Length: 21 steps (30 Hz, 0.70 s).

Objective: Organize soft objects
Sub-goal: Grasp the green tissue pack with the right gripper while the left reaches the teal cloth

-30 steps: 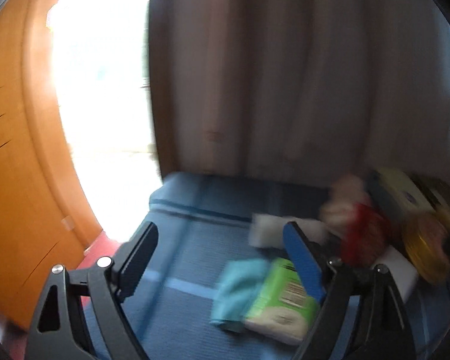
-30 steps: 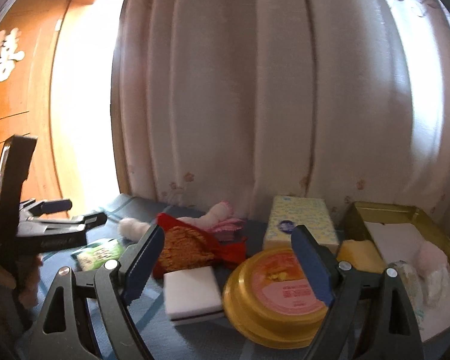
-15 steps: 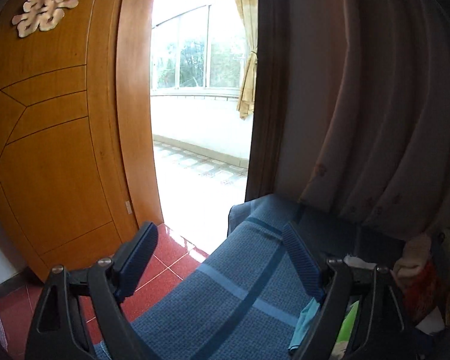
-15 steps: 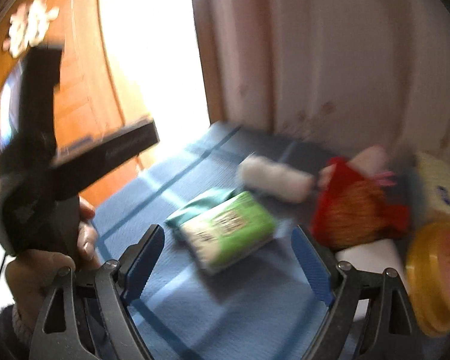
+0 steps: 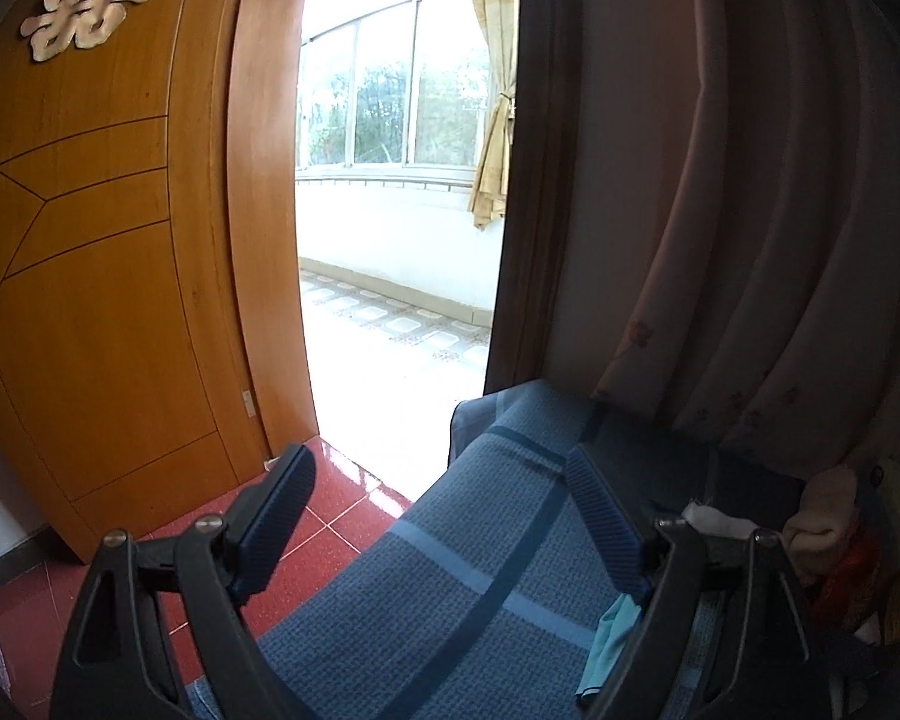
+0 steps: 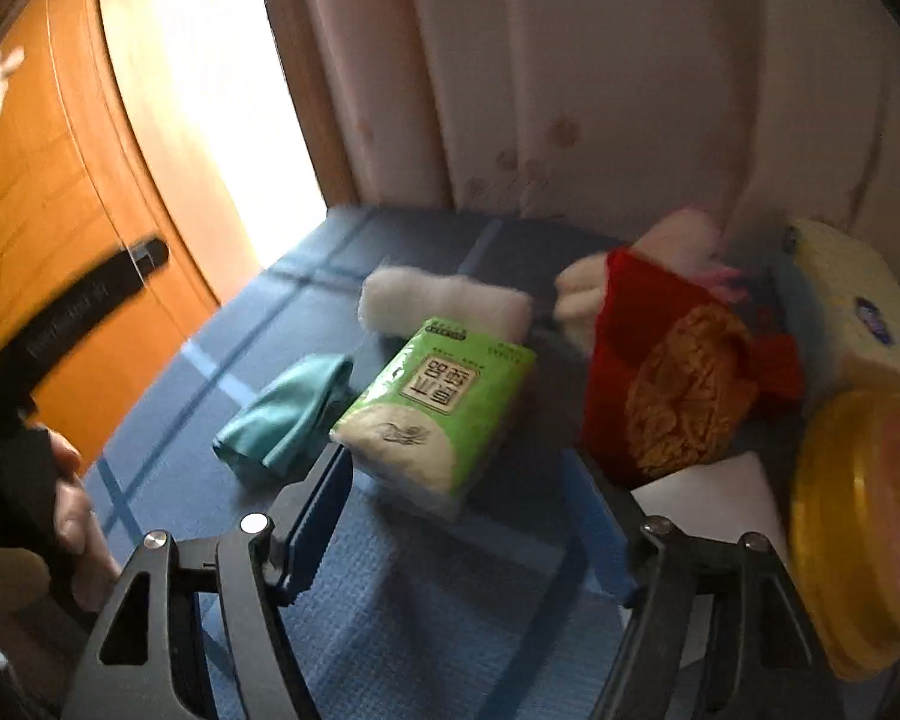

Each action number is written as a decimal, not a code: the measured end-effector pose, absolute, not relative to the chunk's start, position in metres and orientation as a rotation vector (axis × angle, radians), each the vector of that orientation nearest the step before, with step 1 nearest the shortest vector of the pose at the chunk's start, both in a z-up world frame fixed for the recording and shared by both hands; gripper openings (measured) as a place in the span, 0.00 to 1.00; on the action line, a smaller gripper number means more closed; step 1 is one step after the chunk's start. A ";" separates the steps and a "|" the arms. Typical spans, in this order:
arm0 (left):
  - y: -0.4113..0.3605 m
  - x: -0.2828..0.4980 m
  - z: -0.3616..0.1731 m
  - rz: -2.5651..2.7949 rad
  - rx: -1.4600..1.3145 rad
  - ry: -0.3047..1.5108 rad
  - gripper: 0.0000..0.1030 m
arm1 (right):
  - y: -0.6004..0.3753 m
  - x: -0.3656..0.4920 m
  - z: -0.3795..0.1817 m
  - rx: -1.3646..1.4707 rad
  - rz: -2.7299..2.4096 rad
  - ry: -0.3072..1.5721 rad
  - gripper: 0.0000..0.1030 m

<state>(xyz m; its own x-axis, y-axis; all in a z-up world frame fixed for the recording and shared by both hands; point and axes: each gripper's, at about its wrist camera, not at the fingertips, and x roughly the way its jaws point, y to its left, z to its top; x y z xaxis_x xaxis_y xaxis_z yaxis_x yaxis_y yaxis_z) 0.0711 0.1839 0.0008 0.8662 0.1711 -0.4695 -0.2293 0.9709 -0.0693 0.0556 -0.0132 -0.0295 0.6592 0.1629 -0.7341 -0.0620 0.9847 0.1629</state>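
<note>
In the right wrist view a green tissue pack lies on the blue checked cloth, with a teal cloth to its left and a white fluffy roll behind it. A red and gold plush lies to its right. My right gripper is open and empty, just short of the tissue pack. My left gripper is open and empty above the cloth's left end, facing the doorway. The teal cloth shows by its right finger.
A yellow round lid, a white sponge block and a pale yellow tissue pack lie at the right. A curtain hangs behind. A wooden door and red tiled floor lie left of the cloth's edge.
The right gripper has swung left and come down close to the green tissue pack. The left gripper has turned left toward the door, then held nearly still.
</note>
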 end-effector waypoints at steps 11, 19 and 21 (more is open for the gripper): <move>0.183 0.073 -0.001 0.199 -0.116 0.485 0.85 | -0.001 0.082 -0.033 0.197 0.134 0.883 0.71; 0.177 0.078 -0.003 0.149 -0.101 0.517 0.88 | 0.016 0.093 -0.038 0.044 0.171 0.917 0.53; 0.174 0.078 -0.003 0.126 -0.093 0.521 0.88 | 0.015 0.086 -0.034 0.037 0.203 0.893 0.52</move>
<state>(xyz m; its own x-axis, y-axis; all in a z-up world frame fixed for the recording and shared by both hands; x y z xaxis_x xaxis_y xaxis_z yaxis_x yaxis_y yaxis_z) 0.0780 0.1739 -0.0034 0.8599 0.0966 -0.5012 -0.1438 0.9880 -0.0563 0.0856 0.0146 -0.0340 0.6092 0.1916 -0.7696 -0.1606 0.9801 0.1168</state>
